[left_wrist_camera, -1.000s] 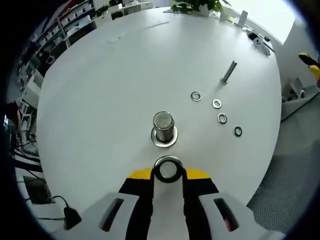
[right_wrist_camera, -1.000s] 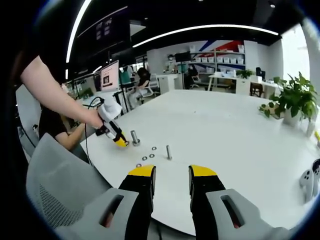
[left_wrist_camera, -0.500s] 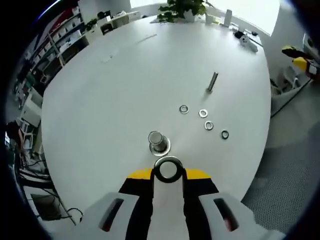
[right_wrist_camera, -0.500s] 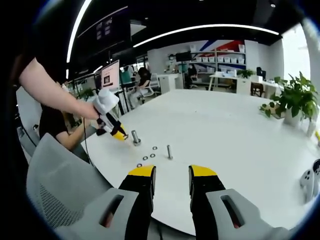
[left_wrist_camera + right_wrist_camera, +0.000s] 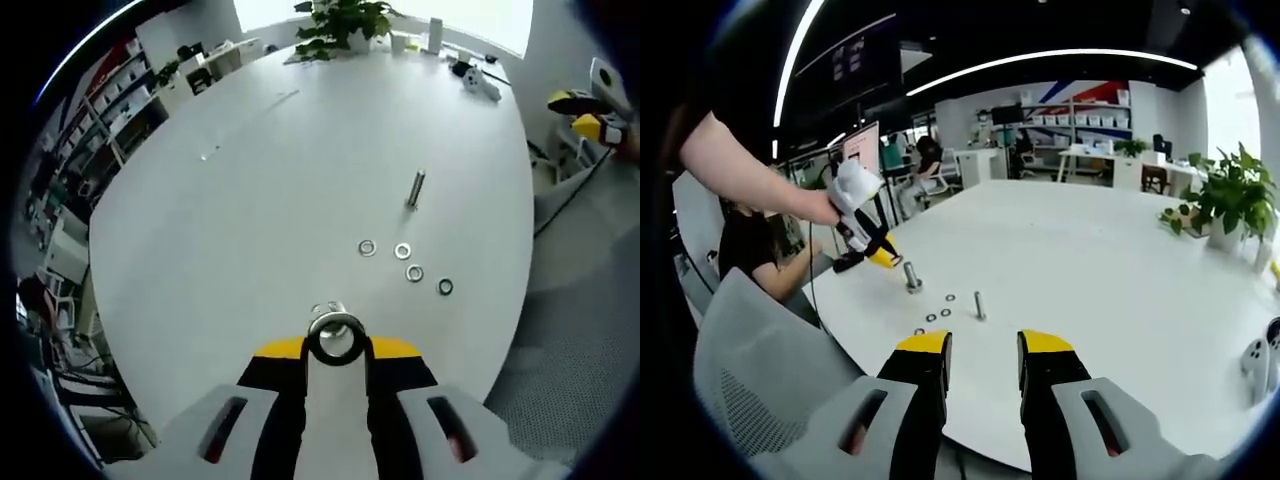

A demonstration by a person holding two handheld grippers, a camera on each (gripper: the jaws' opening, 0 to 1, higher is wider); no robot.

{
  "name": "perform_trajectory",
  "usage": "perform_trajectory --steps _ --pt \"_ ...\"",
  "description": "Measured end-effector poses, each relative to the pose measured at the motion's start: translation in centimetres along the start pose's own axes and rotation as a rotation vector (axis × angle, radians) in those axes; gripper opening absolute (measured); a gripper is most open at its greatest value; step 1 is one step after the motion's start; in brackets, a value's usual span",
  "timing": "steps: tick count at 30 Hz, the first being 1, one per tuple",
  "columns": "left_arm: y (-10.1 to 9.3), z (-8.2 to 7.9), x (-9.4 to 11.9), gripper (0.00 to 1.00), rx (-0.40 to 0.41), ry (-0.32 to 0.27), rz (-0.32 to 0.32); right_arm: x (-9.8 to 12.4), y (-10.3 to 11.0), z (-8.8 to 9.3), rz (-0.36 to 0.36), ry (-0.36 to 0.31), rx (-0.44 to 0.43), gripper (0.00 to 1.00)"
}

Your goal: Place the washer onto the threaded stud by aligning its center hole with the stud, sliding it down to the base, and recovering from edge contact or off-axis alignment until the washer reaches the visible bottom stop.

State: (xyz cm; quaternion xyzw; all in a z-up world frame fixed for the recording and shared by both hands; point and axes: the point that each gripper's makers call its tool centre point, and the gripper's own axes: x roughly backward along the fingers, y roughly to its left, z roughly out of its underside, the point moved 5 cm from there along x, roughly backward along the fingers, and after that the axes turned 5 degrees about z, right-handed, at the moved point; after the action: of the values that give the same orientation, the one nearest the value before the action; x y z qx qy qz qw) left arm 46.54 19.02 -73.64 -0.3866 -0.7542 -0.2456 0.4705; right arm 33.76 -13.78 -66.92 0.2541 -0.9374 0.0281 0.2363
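My left gripper (image 5: 336, 345) is shut on a steel washer (image 5: 336, 338), held between its yellow-tipped jaws. The threaded stud (image 5: 327, 309) stands on the white table just past the washer, mostly hidden behind it. In the right gripper view a hand holds the left gripper (image 5: 876, 252) tilted down, slightly above and to the left of the stud (image 5: 911, 277). My right gripper (image 5: 984, 358) hangs over the near table edge, open, with nothing between its jaws.
Several loose washers (image 5: 403, 251) lie in a row right of the stud, also seen as small washers (image 5: 944, 311). A loose bolt (image 5: 415, 188) lies beyond them. A grey mesh chair (image 5: 760, 360) stands by the table edge. Potted plants (image 5: 1230, 200) sit at the far side.
The left gripper has lifted with the washer and come over the stud, which now looks smaller and sits right behind the washer. The right gripper has not moved.
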Motion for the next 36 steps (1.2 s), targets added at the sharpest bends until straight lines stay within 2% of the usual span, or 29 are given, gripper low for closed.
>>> perform_trajectory --steps 14,28,36 --pt "0.5 -1.1 -1.8 0.2 -0.01 0.03 0.012 0.1 -0.1 0.0 0.006 -0.004 -0.008 0.29" --pt "0.7 -0.7 -2.3 0.2 -0.01 0.071 0.004 0.2 -0.3 -0.2 0.01 -0.023 -0.022 0.29" --pt "0.7 -0.4 -3.9 0.2 -0.012 0.094 0.008 0.2 -0.3 -0.2 0.011 -0.023 -0.023 0.29"
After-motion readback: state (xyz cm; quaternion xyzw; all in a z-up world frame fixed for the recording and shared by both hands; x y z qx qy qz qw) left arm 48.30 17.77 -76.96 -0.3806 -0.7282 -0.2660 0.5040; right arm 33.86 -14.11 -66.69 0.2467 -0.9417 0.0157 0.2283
